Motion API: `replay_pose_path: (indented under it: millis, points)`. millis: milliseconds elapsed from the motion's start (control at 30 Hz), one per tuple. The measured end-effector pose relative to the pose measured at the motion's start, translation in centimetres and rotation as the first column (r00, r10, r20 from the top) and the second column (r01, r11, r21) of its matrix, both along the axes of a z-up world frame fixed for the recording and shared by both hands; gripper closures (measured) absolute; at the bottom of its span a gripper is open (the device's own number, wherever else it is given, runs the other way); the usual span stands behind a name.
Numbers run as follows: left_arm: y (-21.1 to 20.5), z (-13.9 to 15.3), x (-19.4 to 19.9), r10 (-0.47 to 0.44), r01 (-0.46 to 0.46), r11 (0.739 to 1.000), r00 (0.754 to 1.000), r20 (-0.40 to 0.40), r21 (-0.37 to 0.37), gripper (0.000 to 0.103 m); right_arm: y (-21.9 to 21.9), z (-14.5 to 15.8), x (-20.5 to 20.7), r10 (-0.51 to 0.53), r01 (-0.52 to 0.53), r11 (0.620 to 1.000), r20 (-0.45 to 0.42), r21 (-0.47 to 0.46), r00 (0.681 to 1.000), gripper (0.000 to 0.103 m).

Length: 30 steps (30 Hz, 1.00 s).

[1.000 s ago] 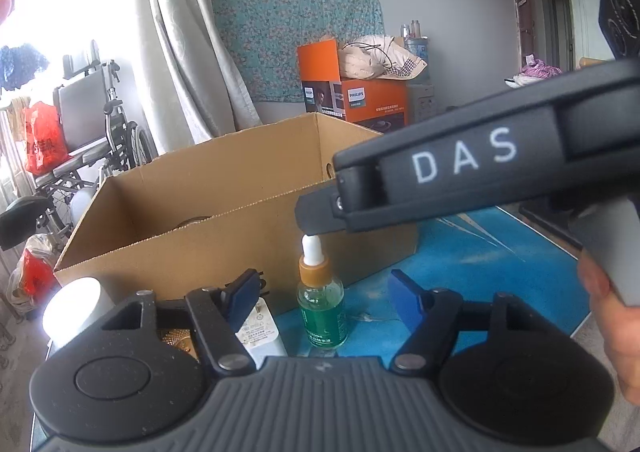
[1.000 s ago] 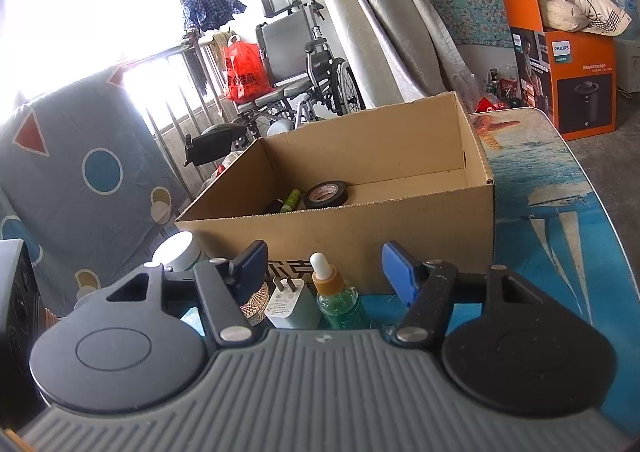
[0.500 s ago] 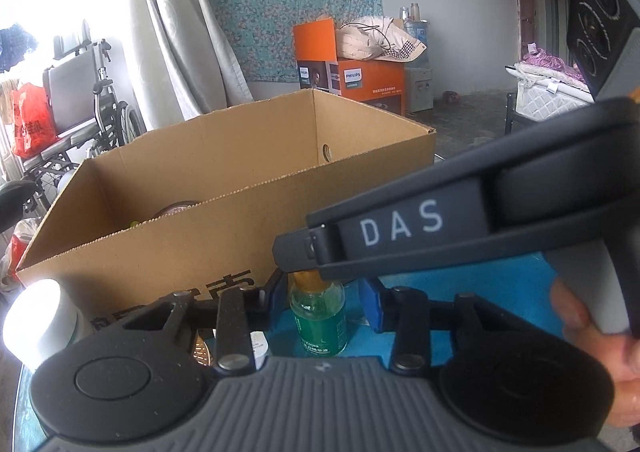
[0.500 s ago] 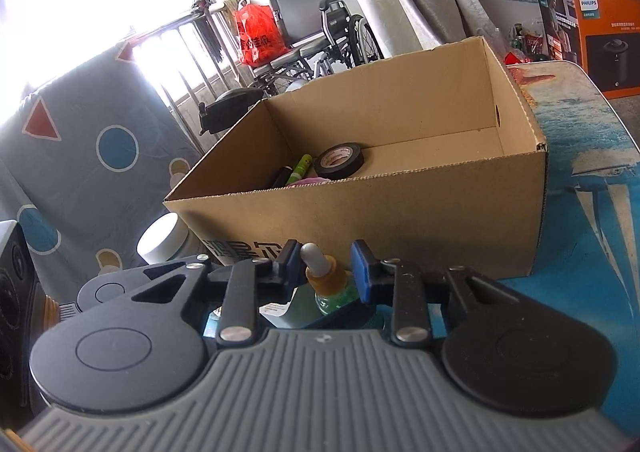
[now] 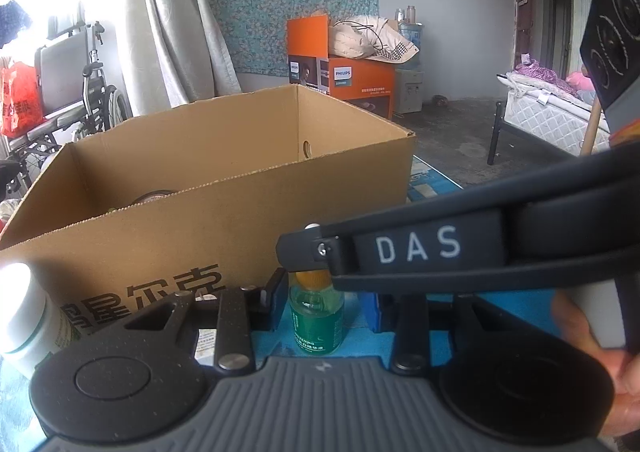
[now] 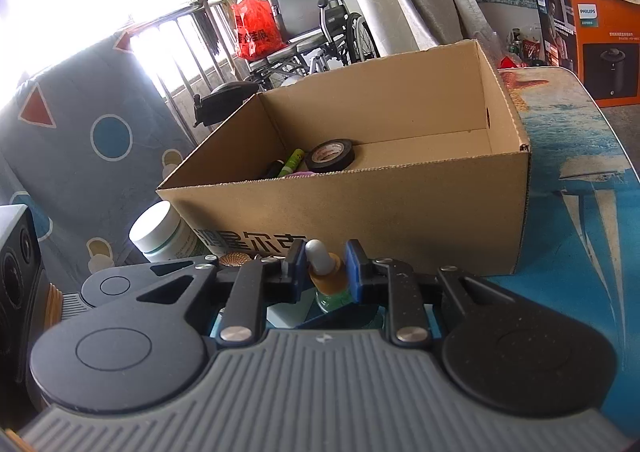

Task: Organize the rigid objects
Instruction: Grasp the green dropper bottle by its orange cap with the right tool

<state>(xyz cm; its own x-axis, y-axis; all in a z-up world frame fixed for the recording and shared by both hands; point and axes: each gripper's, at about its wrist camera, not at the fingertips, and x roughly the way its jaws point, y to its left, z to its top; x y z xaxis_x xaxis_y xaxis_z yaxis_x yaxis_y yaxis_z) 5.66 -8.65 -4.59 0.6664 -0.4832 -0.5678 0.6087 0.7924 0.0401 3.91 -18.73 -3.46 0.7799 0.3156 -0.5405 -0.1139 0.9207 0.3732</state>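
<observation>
In front of the cardboard box (image 6: 360,208), both our tools have just closed on the dropper bottle (image 5: 316,312): left tool (image 5: 320,306) on its body, right tool (image 6: 326,272) on its neck; pulling unevenly could twist it loose.

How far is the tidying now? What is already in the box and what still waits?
Done: a black tape roll and a green marker lie in the cardboard box. In hand: both grippers have just been closing on the green dropper bottle standing before the box; the right gripper pinches its cap, the left gripper flanks its body. Left: that bottle, the white jar and white plug, all outside.
</observation>
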Motion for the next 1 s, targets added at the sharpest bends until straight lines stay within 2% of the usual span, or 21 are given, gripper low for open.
replay_pose_path:
  millis: [267, 333, 433, 700, 1000]
  points:
    - [-1.2, -0.3, -1.5, -0.061, 0.061, 0.998, 0.998, 0.009, -0.008, 0.064, -2.2, 0.0, -2.5, -0.051, 0.051, 0.999, -0.014, 0.002, 0.999, 0.083]
    - [-1.2, -0.6, -1.5, -0.059, 0.059, 0.998, 0.998, 0.016, -0.001, 0.061, -2.5, 0.0, -2.7, -0.050, 0.051, 0.999, -0.017, 0.013, 0.999, 0.083]
    - [-1.4, -1.0, -1.1, -0.056, 0.055, 0.998, 0.998, 0.012, 0.032, 0.060, -2.7, 0.0, -2.8, -0.049, 0.049, 0.999, -0.017, 0.017, 0.999, 0.082]
    - [-2.5, -2.3, -0.3, -0.073, 0.074, 0.996, 0.997, -0.016, 0.056, 0.060, -2.7, 0.1, -2.5, -0.034, 0.035, 0.999, -0.026, 0.021, 0.999, 0.081]
    - [-2.7, -3.3, 0.3, -0.069, 0.070, 0.997, 0.997, -0.035, 0.035, 0.061, -3.2, -0.2, -2.0, -0.025, 0.026, 0.999, -0.037, 0.036, 0.999, 0.079]
